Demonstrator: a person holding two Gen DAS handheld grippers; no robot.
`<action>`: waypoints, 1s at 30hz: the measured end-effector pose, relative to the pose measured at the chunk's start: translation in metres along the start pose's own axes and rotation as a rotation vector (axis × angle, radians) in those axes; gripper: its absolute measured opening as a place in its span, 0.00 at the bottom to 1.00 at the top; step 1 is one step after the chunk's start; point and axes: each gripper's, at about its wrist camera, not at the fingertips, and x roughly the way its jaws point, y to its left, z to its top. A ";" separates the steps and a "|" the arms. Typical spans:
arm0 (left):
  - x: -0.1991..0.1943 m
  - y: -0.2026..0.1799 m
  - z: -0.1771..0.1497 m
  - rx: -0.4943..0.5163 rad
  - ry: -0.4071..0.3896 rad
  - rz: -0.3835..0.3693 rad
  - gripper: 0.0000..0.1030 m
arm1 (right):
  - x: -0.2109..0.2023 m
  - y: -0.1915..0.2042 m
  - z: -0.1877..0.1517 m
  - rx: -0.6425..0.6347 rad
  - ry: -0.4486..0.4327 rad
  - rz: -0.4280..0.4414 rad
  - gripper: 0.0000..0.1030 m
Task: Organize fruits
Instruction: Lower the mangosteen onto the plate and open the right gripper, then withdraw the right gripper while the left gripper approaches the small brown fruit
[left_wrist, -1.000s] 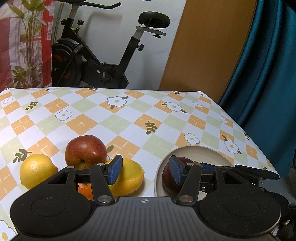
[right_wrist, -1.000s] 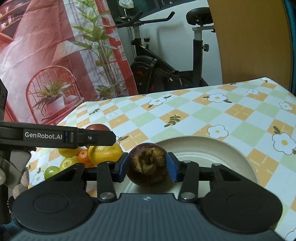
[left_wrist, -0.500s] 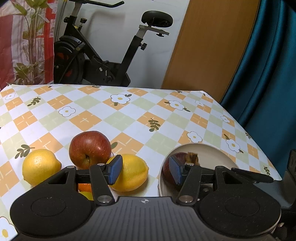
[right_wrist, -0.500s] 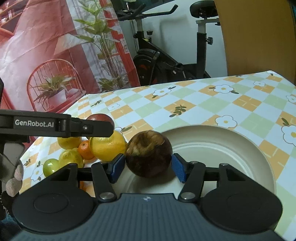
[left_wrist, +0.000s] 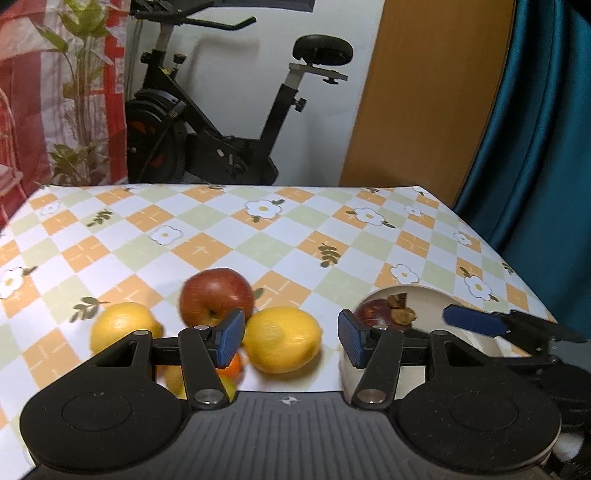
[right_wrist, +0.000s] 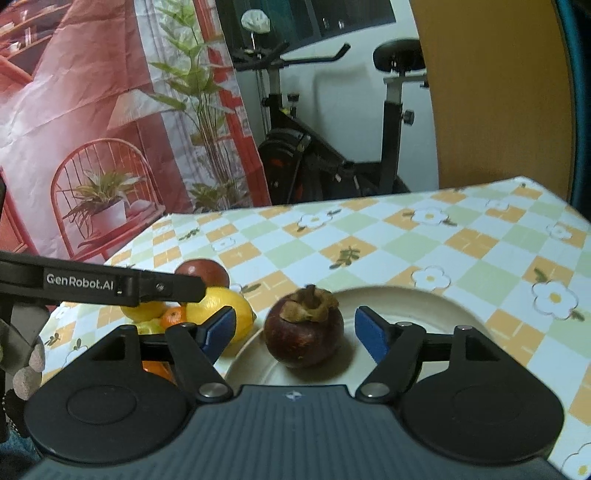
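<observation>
A dark purple mangosteen (right_wrist: 303, 336) stands stem up on the cream plate (right_wrist: 436, 306). It sits between the jaws of my right gripper (right_wrist: 295, 334); the jaws are opening and the blue pads are clear of it on both sides. My left gripper (left_wrist: 291, 343) hangs open over the table with nothing held. Just beyond its tips lies a lemon (left_wrist: 282, 339), with a red apple (left_wrist: 216, 297) behind it. Farther left lies another lemon (left_wrist: 122, 326), and a small orange (left_wrist: 232, 365) shows under the left finger. The mangosteen (left_wrist: 380, 314) and plate (left_wrist: 469, 339) lie to the right.
The fruit pile lies left of the plate: lemon (right_wrist: 221, 306), apple (right_wrist: 201, 271), orange (right_wrist: 173, 317), a green fruit (right_wrist: 151, 326). A checked floral cloth (left_wrist: 295, 236) covers the table. Behind it stand an exercise bike (left_wrist: 221, 140), a wooden door and a teal curtain.
My right gripper's jaws have spread and let go of the mangosteen, which now stands on the plate with its stem up. The left gripper's jaws keep the same gap.
</observation>
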 end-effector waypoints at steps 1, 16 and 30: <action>-0.002 0.000 0.000 0.002 -0.004 0.008 0.57 | -0.003 0.002 0.001 -0.002 -0.010 -0.001 0.72; -0.059 0.019 -0.011 -0.003 -0.111 0.057 0.61 | -0.022 0.040 -0.001 -0.067 -0.056 0.013 0.72; -0.092 0.051 -0.031 -0.043 -0.123 0.099 0.61 | -0.031 0.059 -0.013 -0.130 -0.065 0.069 0.72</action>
